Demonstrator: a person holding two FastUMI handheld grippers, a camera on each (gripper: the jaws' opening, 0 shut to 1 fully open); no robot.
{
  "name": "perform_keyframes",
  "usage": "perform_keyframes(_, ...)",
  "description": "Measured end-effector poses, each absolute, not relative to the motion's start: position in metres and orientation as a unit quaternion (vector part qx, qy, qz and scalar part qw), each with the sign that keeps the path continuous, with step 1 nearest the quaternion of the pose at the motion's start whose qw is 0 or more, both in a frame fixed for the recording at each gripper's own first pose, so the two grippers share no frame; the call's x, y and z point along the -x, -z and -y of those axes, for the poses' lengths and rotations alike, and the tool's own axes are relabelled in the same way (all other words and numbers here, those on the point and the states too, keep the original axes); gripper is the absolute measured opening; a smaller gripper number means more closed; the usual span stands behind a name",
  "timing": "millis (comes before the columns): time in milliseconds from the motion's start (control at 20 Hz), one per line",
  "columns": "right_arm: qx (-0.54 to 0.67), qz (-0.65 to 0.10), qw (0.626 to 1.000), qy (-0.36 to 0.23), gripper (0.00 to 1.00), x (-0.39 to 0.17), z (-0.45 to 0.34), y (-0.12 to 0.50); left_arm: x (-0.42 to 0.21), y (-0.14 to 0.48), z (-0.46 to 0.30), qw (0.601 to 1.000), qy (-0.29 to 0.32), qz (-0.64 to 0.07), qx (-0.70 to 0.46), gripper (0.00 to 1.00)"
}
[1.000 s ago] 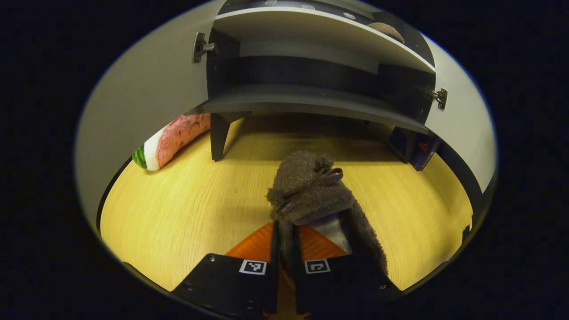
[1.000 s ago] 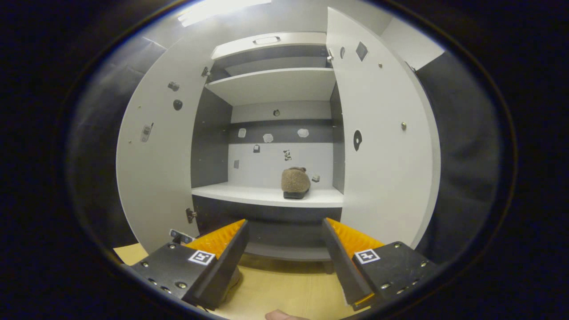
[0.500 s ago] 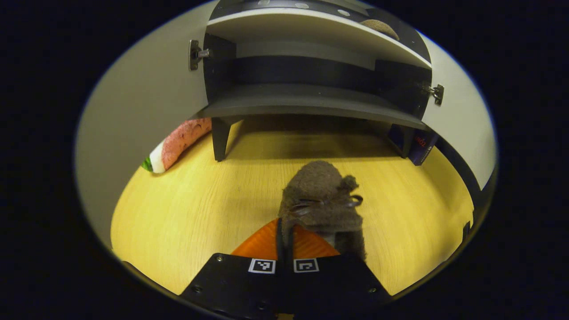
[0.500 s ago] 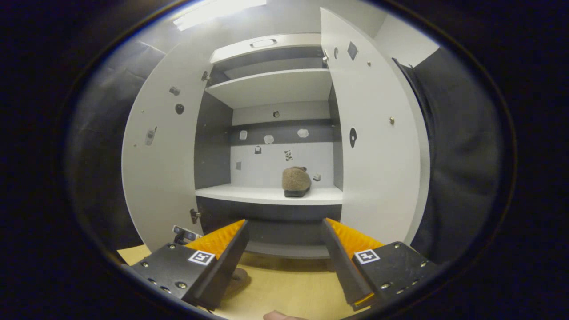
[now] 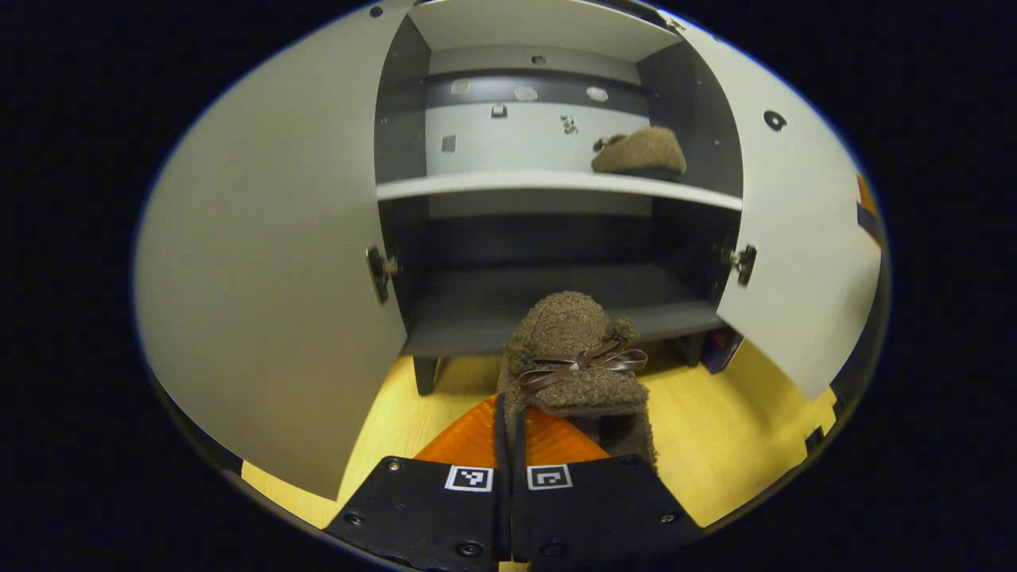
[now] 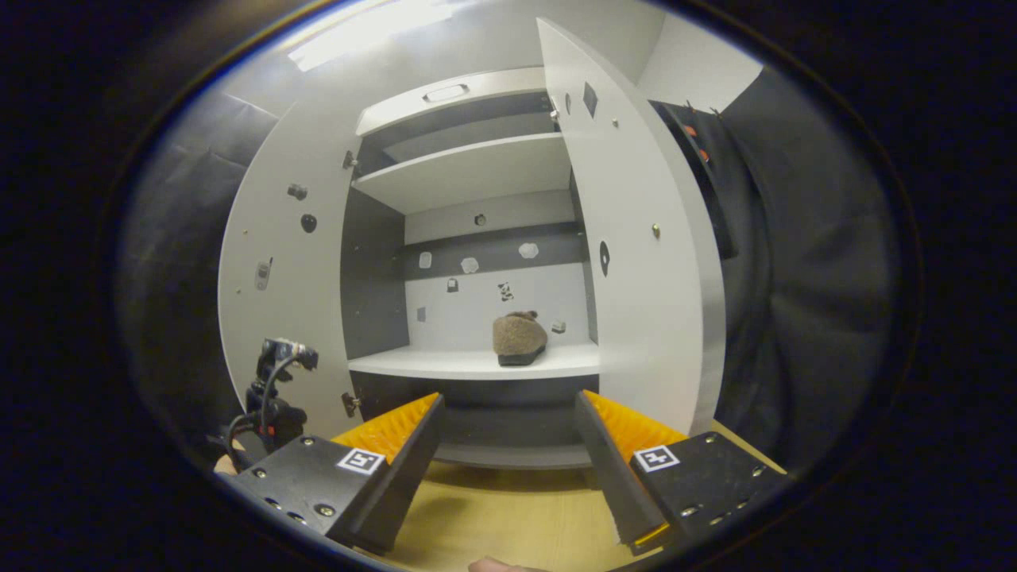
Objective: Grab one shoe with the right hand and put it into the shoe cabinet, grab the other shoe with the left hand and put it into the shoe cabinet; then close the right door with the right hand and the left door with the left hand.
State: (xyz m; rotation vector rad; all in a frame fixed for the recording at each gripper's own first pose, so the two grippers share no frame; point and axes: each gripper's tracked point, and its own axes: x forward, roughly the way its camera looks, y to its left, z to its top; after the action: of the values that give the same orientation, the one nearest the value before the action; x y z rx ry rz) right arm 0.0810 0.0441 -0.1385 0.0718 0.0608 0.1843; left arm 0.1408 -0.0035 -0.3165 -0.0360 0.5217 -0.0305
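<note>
Left tool [image 5: 508, 433]: clamped on brown slipper [image 5: 574, 357], apparently at its heel, before open cabinet [image 5: 556, 184]. Right tool [image 6: 508, 433]: jaws wide, empty. Second slipper [image 6: 519, 338]: middle shelf [image 6: 445, 364].

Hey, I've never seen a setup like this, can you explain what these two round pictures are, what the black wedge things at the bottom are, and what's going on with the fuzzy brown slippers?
A person holds a two-finger tool in each hand, and a fisheye camera rides on each tool, so each picture looks along that tool's own fingers. In the left gripper view, the left hand-held gripper is clamped shut on the heel rim of a fuzzy brown slipper with a bow, held in front of the open shoe cabinet above the wooden floor. In the right gripper view, the right hand-held gripper is open and holds nothing. The other slipper already sits on the cabinet's white shelf. The left door and the right door are both open.
</note>
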Motion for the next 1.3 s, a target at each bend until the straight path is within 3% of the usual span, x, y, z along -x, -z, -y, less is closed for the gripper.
perform_keyframes(350, -0.022, -0.015, 0.995, -0.100, 0.98, -0.070, -0.047, 0.118, -0.212, 0.174, -0.001, 0.990, 0.002, -0.135, 0.042, 0.01)
perform_keyframes(650, 0.001, 0.005, 0.994, -0.110, 0.98, -0.054, -0.050, 0.109, -0.296, 0.108, -0.006, 0.995, -0.018, -0.080, 0.065, 0.02)
perform_keyframes(900, 0.006, 0.019, 0.994, -0.104, 0.98, -0.040, -0.040, 0.108, -0.378, 0.119, 0.002, 0.989, -0.010, -0.113, 0.098, 0.02)
perform_keyframes(1100, 0.019, 0.040, 0.995, -0.091, 0.98, -0.033, -0.028, 0.106, -0.416, 0.158, 0.000, 0.977, -0.015, -0.173, 0.127, 0.02)
perform_keyframes(1300, 0.018, 0.033, 0.995, -0.095, 0.98, -0.034, -0.027, 0.114, -0.447, 0.180, -0.011, 0.975, -0.031, -0.189, 0.109, 0.03)
